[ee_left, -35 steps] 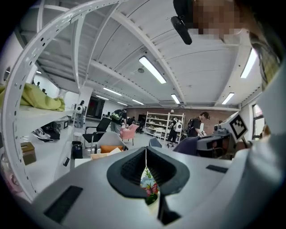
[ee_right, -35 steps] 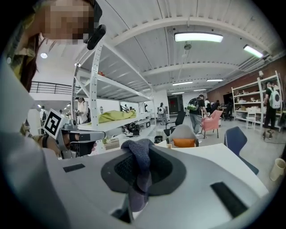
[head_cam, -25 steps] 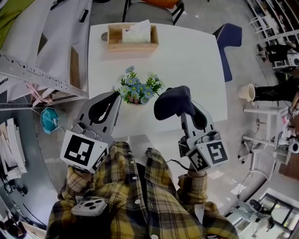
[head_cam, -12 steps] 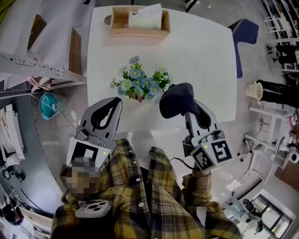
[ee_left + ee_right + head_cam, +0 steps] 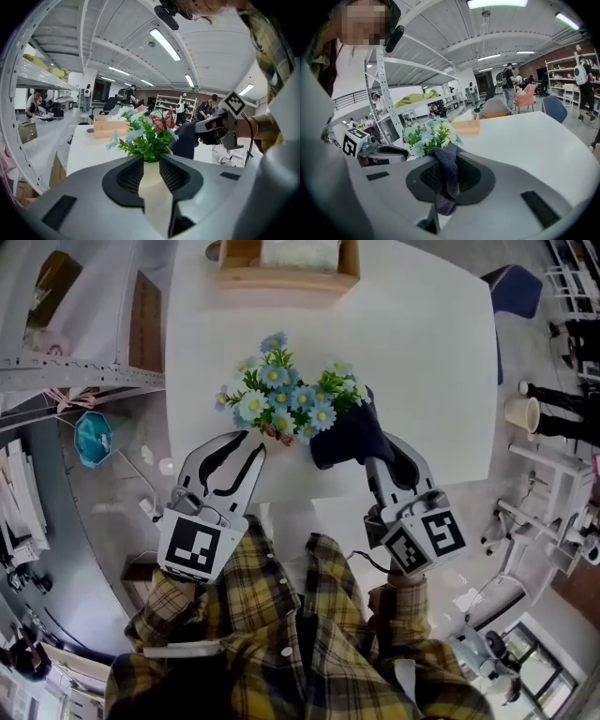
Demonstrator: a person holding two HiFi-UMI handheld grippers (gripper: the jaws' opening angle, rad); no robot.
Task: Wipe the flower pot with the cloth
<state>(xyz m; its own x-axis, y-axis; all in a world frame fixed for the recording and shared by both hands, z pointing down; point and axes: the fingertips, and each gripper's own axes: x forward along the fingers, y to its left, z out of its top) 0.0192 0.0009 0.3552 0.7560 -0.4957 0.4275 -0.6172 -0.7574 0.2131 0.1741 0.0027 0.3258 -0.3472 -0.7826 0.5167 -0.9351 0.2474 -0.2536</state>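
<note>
A small cream flower pot [image 5: 151, 174] with blue artificial flowers [image 5: 286, 401] stands near the front edge of the white table [image 5: 422, 362]. My left gripper [image 5: 259, 439] is at the pot's near left side. Its jaws are opening a little, and the pot shows in the gap between them in the left gripper view, with my left gripper [image 5: 151, 161] not pressing on it. My right gripper [image 5: 371, 454] is shut on a dark blue cloth [image 5: 342, 439]. The cloth [image 5: 446, 180] hangs from the jaws and rests against the right side of the flowers [image 5: 426, 137].
A wooden tissue box [image 5: 286, 261] sits at the table's far edge. A metal shelf rack [image 5: 84, 381] runs along the left, with a teal object [image 5: 94, 439] under it. A blue chair [image 5: 520, 287] and a paper cup [image 5: 520, 412] are at the right.
Both grippers have come down and closer to the pot. The left jaws have parted slightly. The cloth now reaches the right side of the flowers.
</note>
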